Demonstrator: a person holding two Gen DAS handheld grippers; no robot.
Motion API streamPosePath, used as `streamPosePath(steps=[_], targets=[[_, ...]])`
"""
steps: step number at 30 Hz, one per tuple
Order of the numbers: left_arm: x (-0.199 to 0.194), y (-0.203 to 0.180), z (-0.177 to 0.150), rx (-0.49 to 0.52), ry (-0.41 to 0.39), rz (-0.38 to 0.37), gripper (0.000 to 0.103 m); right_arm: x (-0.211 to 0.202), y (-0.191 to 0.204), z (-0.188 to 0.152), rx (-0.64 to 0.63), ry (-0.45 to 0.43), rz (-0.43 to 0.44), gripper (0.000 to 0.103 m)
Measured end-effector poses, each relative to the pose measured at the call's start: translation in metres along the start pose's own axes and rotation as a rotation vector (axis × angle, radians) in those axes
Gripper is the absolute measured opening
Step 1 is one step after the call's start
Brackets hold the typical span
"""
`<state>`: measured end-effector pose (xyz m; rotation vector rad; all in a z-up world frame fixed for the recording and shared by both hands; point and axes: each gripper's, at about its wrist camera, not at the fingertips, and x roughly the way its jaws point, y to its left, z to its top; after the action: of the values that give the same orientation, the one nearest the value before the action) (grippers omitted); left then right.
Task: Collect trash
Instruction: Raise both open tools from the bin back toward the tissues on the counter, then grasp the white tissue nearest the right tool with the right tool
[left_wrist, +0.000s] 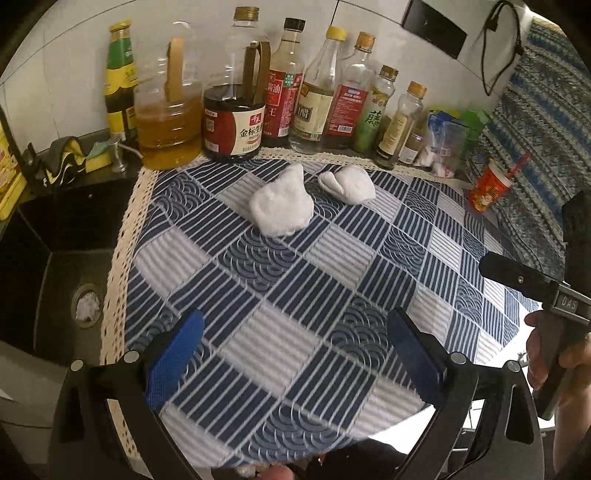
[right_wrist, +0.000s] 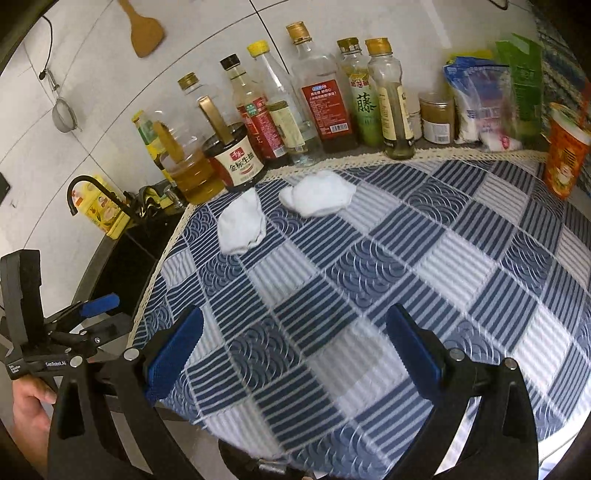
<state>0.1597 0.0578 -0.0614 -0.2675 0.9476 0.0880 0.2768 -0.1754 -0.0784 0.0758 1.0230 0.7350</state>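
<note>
Well ahead of open tongs (left_wrist: 295, 347), tissue wads (left_wrist: 281, 209)

The tablecloth (left_wrist: 295, 280) is a patchwork of navy and pale grey-blue squares, some striped in white, some filled with white wave arcs, edged in cream lace. Two crumpled tissues (left_wrist: 282, 208) (left_wrist: 349, 182) on it are plain white. The sink (left_wrist: 55, 258) is black, with a white wad at its drain. A sponge (left_wrist: 98, 157) is yellow and green. The cup (right_wrist: 565, 160) is orange-red (its printing too blurred to read). The gripper pads (right_wrist: 177, 354) are bright blue on black frames.
</note>
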Motion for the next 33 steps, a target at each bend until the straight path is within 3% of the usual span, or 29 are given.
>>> streamPosePath(steps=[8,18,33], targets=[[0.036,-0.001,0.038,-0.026,0.038,0.056,0.096,0.053,-0.024,0.043,-0.047,0.037,0.065,0.098],[0.111,0.000,0.071,-0.079,0.122,0.094,0.096,0.122,-0.039,0.091,-0.148,0.103,0.138,0.098],[0.170,0.014,0.110,-0.102,0.193,0.174,0.095,0.186,-0.054,0.133,-0.186,0.154,0.214,0.097]])
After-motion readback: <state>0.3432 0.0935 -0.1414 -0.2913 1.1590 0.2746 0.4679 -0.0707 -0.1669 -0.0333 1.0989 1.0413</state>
